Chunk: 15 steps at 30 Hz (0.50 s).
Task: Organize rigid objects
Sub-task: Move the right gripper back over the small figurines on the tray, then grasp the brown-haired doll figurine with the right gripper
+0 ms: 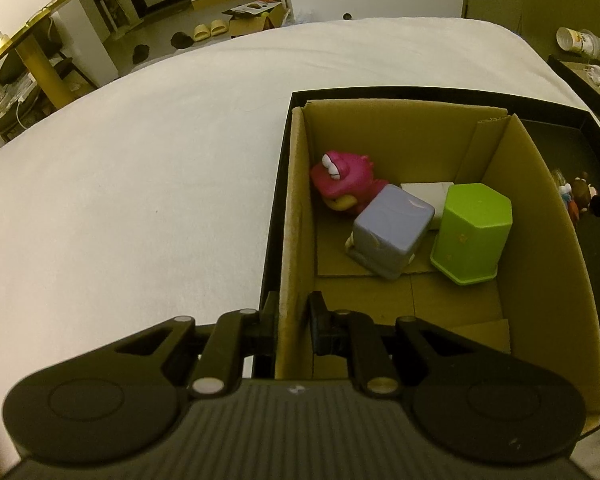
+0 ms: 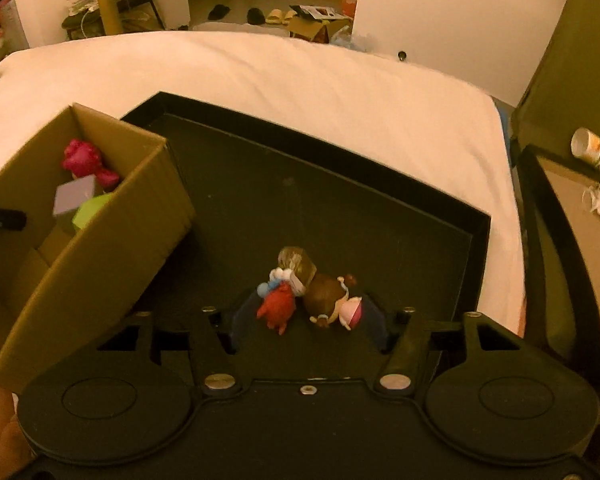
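Covering the bed, a white sheet (image 1: 140, 160) carries a black tray (image 2: 340, 184).

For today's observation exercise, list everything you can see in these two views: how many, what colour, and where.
cardboard box: 1, brown, in black tray, left side
black tray: 1, on white bed
white bed: 1, under tray
pink toy: 1, in box, far corner
lilac block: 1, in box, middle
green container: 1, in box, right
white block: 1, behind green container
small figures: a cluster, red, brown, pink, on tray floor
left gripper: black, clamped on box wall
right gripper: black, open around figures
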Available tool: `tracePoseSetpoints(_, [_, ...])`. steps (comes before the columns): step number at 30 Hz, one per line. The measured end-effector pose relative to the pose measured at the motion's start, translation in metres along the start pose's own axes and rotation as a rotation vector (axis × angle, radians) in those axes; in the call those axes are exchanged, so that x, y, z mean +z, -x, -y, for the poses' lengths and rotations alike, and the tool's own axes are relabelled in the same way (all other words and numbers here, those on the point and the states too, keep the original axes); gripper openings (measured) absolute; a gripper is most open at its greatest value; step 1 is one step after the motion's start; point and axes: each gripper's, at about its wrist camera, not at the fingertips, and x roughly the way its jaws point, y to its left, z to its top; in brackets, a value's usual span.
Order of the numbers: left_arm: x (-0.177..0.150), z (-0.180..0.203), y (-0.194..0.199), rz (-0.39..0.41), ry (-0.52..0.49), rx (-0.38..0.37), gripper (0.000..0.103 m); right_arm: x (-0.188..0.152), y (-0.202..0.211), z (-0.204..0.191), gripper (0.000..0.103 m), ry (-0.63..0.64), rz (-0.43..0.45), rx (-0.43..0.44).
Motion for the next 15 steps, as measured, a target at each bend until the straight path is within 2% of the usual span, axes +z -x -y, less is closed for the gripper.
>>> tracePoseSetpoints(15, [0.000,-0.002,0.001,-0.003,0.005,-0.002,0.013,0.003,-0.028,0.020,0.052,-0.084,-0.024,-0.050])
